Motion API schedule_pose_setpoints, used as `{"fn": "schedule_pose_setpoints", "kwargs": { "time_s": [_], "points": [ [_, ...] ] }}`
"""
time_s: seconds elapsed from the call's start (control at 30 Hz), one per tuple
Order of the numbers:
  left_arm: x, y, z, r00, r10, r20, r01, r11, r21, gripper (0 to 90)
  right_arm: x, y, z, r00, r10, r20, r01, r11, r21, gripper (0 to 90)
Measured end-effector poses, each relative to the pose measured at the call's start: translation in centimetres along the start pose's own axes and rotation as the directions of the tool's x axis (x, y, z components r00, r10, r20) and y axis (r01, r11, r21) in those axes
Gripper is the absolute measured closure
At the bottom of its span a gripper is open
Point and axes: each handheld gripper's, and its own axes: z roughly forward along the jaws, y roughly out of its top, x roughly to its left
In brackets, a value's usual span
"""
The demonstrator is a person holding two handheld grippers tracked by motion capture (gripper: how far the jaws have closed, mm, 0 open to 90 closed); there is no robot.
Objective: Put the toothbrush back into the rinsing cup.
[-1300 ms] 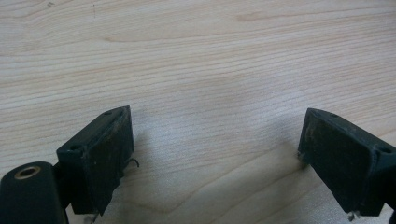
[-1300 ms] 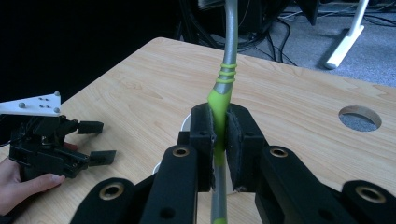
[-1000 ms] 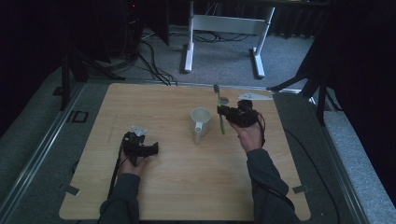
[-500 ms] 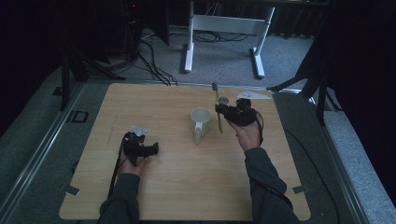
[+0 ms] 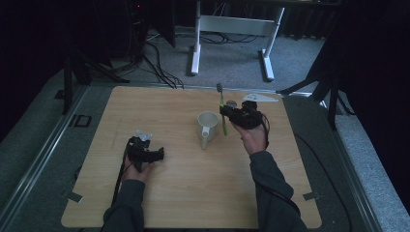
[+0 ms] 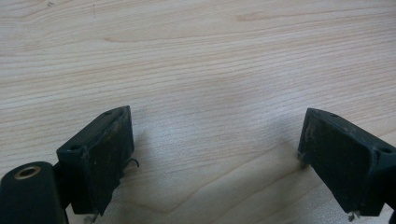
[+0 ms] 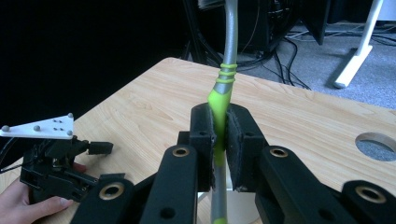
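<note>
Holding a green and grey toothbrush (image 7: 219,100) tight, the right gripper (image 5: 228,114) has its two black jaws pressed shut on the green part of the handle. The brush stands almost straight up, with its bristle end high in the air. It hangs just beside the white cup (image 5: 208,125), on the cup's right side, and looks lifted off the table (image 5: 193,193).

The left gripper (image 5: 157,154) is well apart from the cup, down to the cup's left. Its jaws stand wide open and hold nothing. In the left gripper view there is just bare wood between them, and they sit low over the table.

It looks like the job is to put the toothbrush into the cup. The brush is picked up, but it is not in the cup yet. Next, the right hand (image 5: 254,137) likely needs to slide the brush over the cup's round mouth, lower the bottom end inside, and then let go gently so the cup does not tip.
</note>
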Motion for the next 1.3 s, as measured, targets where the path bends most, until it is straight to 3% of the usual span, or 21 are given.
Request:
{"fn": "schedule_pose_setpoints", "kwargs": {
  "time_s": [1.3],
  "points": [
    [0.0,0.0,0.0,1.0000,-0.001,0.000,0.001,1.0000,-0.001,10.9,0.8,0.0,1.5,0.9995,-0.017,-0.026,0.015,0.998,-0.065,81.6]
  ]
}}
